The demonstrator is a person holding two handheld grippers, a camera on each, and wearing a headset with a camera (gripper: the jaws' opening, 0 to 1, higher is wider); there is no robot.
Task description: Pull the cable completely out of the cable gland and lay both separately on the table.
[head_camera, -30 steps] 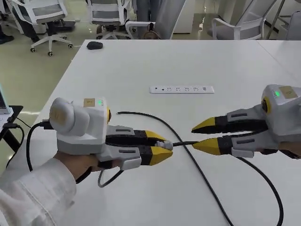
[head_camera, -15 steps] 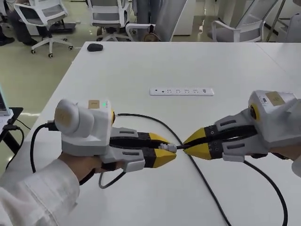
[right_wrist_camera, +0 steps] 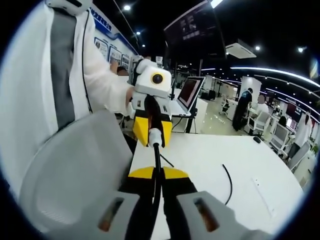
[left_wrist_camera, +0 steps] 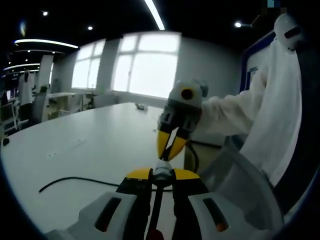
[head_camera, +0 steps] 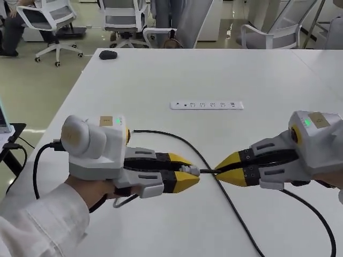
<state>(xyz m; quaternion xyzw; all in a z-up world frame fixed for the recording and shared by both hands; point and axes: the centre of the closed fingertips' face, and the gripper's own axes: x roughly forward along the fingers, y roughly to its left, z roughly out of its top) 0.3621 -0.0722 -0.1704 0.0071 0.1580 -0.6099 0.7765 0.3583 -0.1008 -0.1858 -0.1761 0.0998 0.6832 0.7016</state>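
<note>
Head view: at lower centre, above the bench [head_camera: 161, 80], the left tongs [head_camera: 193, 169] pinch the cable gland [head_camera: 191, 171]. The right tongs [head_camera: 218, 172] clamp the cable [head_camera: 208, 172] just beside it.

Left gripper view: the cable gland sits at bottom centre.

Right gripper view: the cable runs up mid-frame.

The pull-out looks to be in hand; next, draw the tongs apart.

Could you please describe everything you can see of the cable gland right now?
The cable gland is a small, pale grey, plastic-looking fitting. It is clamped between the yellow jaw tips of the left gripper and held over the white table. The black cable comes out of it toward the right gripper, which is shut on the cable just beside the gland. Its finer parts are too small to tell.
</note>
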